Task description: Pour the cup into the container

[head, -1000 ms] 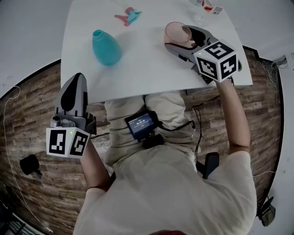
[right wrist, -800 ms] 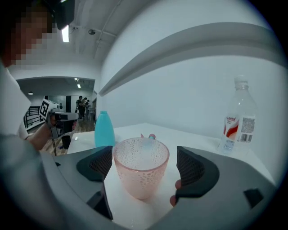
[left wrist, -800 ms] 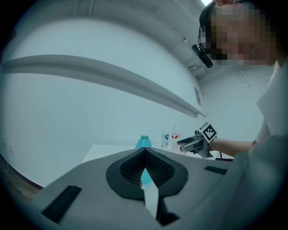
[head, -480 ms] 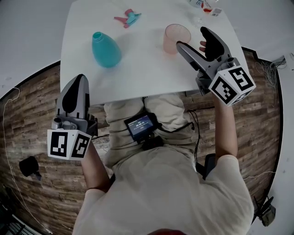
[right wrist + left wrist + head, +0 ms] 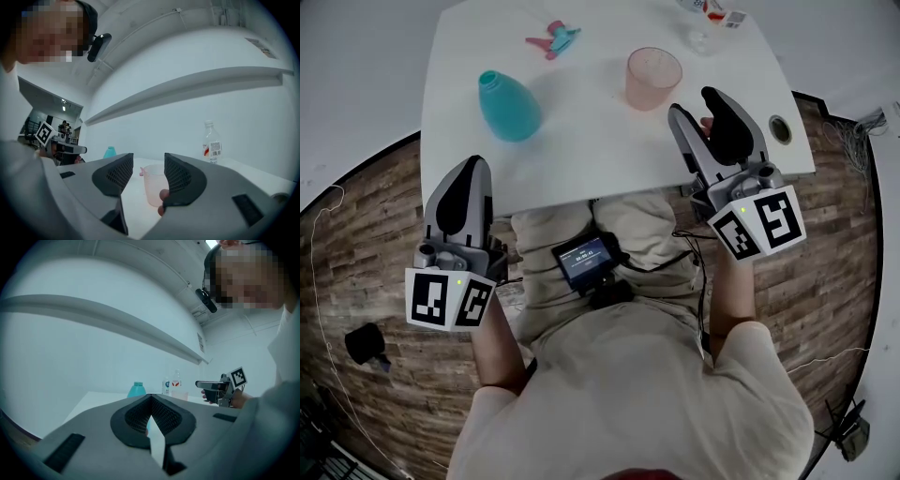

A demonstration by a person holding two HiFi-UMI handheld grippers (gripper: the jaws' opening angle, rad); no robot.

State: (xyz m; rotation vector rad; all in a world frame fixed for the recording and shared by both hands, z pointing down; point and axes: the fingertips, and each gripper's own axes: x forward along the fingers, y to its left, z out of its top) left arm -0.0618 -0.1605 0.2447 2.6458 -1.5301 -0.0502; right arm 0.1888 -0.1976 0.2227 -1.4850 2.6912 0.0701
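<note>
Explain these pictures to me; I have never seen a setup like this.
There is no robot: a person holds a two-jaw gripper in each hand. One picture comes from a camera on the person's head, looking down. The other two come from cameras riding on the grippers, each looking along its own jaws. On the white table stand a teal bottle, a pink cup and, at the far edge, a clear water bottle. A small spray head lies beyond the teal bottle. Nothing is held. The left gripper hangs shut off the table's near edge. The right gripper is closing on nothing; the cup stands just beyond it.
</note>
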